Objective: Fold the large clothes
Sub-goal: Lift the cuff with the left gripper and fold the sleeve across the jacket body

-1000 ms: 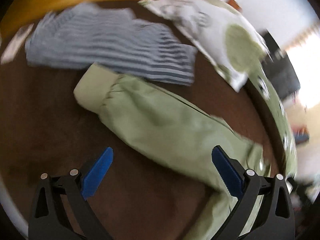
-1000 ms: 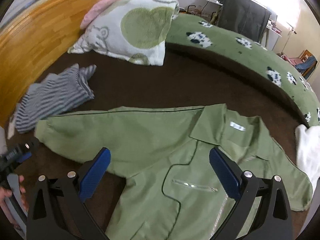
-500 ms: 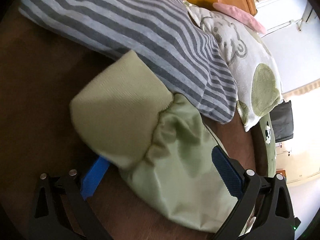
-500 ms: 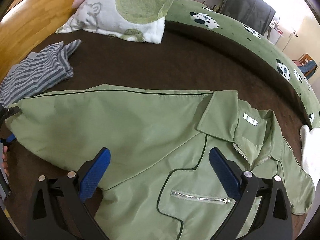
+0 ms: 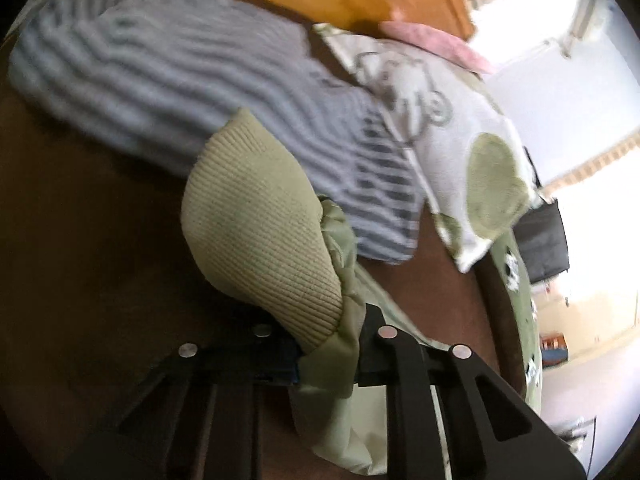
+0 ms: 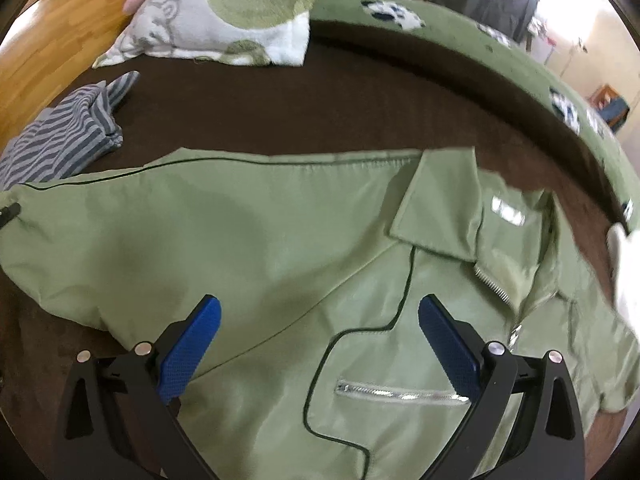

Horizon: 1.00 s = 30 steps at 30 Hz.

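Note:
A light green jacket (image 6: 280, 248) lies front up on the brown bed cover, collar to the right, one sleeve stretched to the left. My left gripper (image 5: 328, 356) is shut on that sleeve just behind its ribbed cuff (image 5: 256, 232), which bulges up in front of the jaws. The blue pads are mostly hidden by the fabric. My right gripper (image 6: 318, 336) is open and empty above the jacket's chest, over the black piping and near the zipped pocket (image 6: 400, 392).
A folded grey striped garment (image 6: 60, 136) (image 5: 192, 80) lies left of the sleeve near the wooden headboard (image 6: 52, 36). A white and green pillow (image 6: 224, 16) sits behind. A green patterned blanket (image 6: 460, 44) borders the far side. A white cloth (image 6: 628, 272) lies at the right edge.
My left gripper has closed on the sleeve at the cuff, which now bunches up. My right gripper has moved closer over the jacket's chest, still open.

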{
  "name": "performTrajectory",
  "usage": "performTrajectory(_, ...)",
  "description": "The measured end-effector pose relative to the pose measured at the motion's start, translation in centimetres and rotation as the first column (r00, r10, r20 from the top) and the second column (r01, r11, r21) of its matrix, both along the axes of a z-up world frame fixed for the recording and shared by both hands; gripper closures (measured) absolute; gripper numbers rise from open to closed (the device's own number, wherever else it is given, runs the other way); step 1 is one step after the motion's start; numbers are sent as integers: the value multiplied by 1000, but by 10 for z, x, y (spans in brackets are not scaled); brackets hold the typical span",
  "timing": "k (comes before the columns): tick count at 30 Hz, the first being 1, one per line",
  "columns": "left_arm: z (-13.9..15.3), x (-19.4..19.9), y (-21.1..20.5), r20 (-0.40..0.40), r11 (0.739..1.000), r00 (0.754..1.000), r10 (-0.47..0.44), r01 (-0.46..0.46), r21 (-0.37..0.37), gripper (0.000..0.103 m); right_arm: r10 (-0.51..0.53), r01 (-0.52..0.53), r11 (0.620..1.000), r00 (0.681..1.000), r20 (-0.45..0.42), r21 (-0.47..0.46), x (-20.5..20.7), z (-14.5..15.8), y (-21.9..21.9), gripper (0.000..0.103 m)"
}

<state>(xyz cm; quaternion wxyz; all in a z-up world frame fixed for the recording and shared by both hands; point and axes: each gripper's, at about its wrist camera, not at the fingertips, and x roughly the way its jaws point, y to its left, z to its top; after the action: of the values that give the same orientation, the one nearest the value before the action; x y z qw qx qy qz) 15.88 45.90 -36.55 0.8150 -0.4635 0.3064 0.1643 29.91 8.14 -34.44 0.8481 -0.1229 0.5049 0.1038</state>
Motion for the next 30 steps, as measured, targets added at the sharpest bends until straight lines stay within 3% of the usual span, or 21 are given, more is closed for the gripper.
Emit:
performTrajectory(6,53,13,-12,68,990,991,-117,111,87,84,-24,23,999,1000,-5,-24,4,-15,-2,6)
performTrajectory(12,104,43,-32,152,954,952,-264,235,187,84,-66,67,996,998,13,-61,11,-26,-9,6)
performTrajectory(15,117,58,-42,169,932,931,-324,284,226,84,-99,101,991,995,28,-91,11,-23,-20,6)
performTrajectory(22,134,70,-73,184,901,899,-398,345,262,84,-99,93,991,993,-64,-96,12,-51,-37,6)
performTrajectory(30,150,74,-111,178,873,876,-448,386,298,84,-63,62,998,989,-132,-16,23,-72,-50,4)
